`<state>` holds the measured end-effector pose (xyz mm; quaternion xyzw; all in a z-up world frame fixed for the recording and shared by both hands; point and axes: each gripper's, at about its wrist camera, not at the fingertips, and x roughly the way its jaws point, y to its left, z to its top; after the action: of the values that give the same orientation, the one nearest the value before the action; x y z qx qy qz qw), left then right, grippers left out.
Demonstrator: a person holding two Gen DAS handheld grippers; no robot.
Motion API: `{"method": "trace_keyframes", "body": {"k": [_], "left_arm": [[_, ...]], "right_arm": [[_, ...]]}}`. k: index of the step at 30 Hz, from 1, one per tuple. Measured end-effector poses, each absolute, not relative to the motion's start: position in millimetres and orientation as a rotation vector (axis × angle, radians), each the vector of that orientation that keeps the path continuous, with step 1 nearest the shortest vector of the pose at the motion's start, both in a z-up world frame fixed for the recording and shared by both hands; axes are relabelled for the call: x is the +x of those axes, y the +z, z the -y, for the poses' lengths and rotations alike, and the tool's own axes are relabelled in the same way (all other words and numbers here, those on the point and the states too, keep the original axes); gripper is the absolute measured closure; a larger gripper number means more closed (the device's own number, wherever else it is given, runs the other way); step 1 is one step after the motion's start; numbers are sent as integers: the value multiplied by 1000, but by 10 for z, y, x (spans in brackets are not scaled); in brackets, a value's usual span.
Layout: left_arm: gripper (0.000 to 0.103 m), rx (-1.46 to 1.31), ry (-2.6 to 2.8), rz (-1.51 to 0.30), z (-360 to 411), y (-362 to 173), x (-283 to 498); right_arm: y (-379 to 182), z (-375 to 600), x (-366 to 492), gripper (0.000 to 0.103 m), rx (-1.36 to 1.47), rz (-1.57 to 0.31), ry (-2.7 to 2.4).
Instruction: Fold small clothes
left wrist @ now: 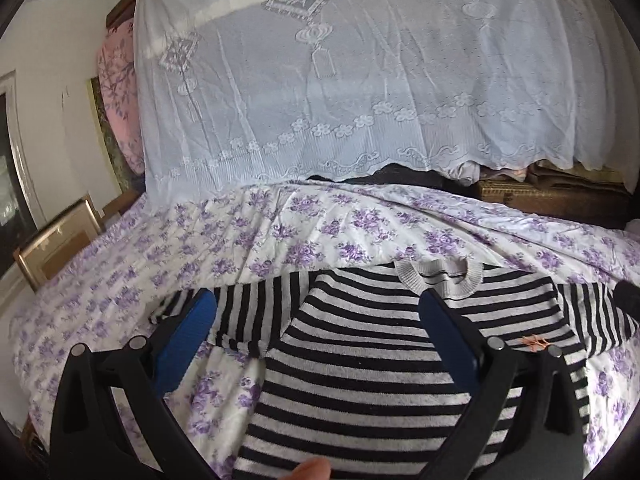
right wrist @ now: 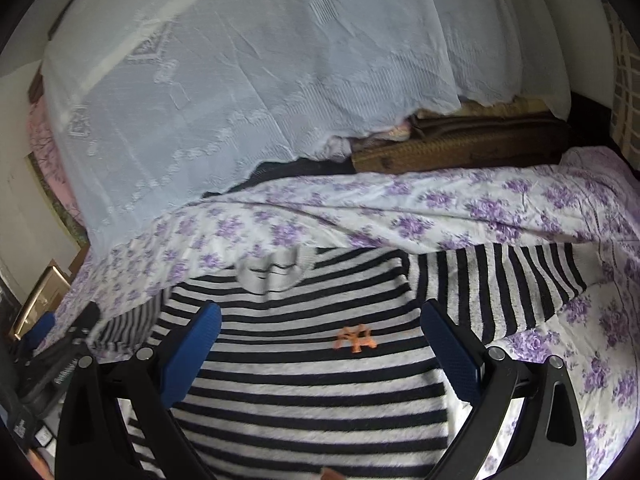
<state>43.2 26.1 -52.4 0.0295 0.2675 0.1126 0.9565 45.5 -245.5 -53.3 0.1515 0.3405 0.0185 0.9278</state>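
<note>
**Striped sweater flat on bed, both tools open**

Black-and-white striped knit sweater [right wrist: 320, 376] lies on the purple-floral bedsheet [left wrist: 280, 232], left sleeve folded inward. Left hand-held gripper [left wrist: 318, 312] and right hand-held gripper [right wrist: 320, 320] hover spread wide, empty.

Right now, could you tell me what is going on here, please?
A person holds two grippers over a striped sweater lying flat on a floral bedsheet. The left gripper and the right gripper are both open and grip nothing. One sleeve already lies across the body; the other sleeve is spread out.
</note>
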Motion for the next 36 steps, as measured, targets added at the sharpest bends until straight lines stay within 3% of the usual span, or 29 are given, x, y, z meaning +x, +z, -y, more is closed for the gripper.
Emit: {"method": "trace_keyframes", "body": {"k": [7,18,23,29,36], "left_arm": [[4,80,240,-481,-323,-718,623],[4,-58,144,-945,-716,-1903,1525],[4,52,173,-1018,-609,-2182,1594],[4,-10,54,-1026,-727,-1996,1246],[4,23,-136,-1056,-1152,-2123,59]], "right_arm": [[-1191,2869,800,3,424,-838,41],[-2191,3357,940,3,762,-951,61],[-2236,3420,810,3,787,-846,123],[-2114,3363,449,3,776,-872,190],[-2095,3009,-415,3,613,-909,332]]}}
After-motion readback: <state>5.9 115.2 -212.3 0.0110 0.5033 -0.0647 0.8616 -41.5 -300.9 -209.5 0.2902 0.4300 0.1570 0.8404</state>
